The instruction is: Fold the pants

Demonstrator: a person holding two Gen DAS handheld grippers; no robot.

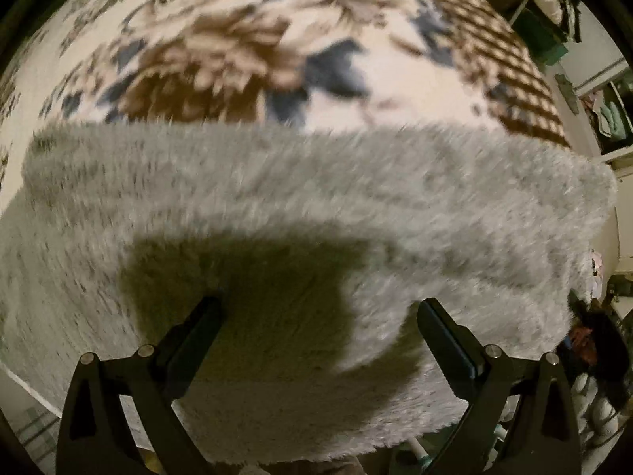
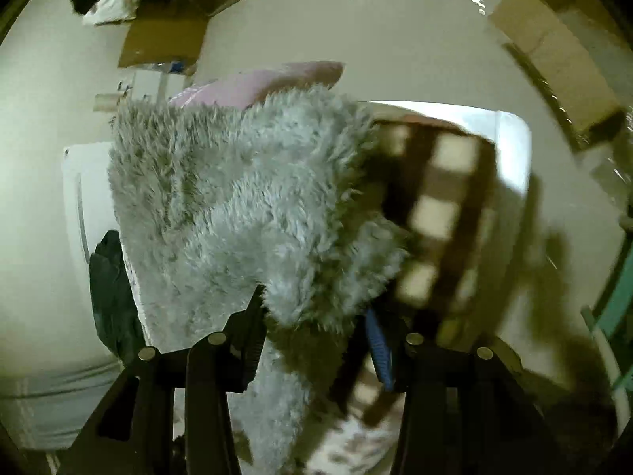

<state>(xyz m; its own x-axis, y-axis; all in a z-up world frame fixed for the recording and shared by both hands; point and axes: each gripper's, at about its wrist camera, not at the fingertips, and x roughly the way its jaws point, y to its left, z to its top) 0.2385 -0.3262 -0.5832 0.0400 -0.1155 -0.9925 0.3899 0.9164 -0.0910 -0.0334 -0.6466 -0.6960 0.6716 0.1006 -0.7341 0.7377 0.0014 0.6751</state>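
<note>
Both views blur the pants [image 1: 316, 198] (edges cropped).

Home bedroom: floral blanket [image 1: 237, 51] over bed, shelves [image 1: 609, 114], cardboard boxes [image 2: 170, 35] on floor.

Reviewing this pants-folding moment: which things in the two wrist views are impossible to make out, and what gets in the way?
- Left wrist view: the grey fluffy pants run past the left and bottom edges; waist and leg ends cannot be told. Motion blur smears the floral blanket.
- Left gripper: open; contact with the pile unclear in its own shadow.
- Right wrist view: pants hang over the right gripper, hiding its fingertips; grip unclear.
- Checked cloth: blurred, unidentifiable.
</note>
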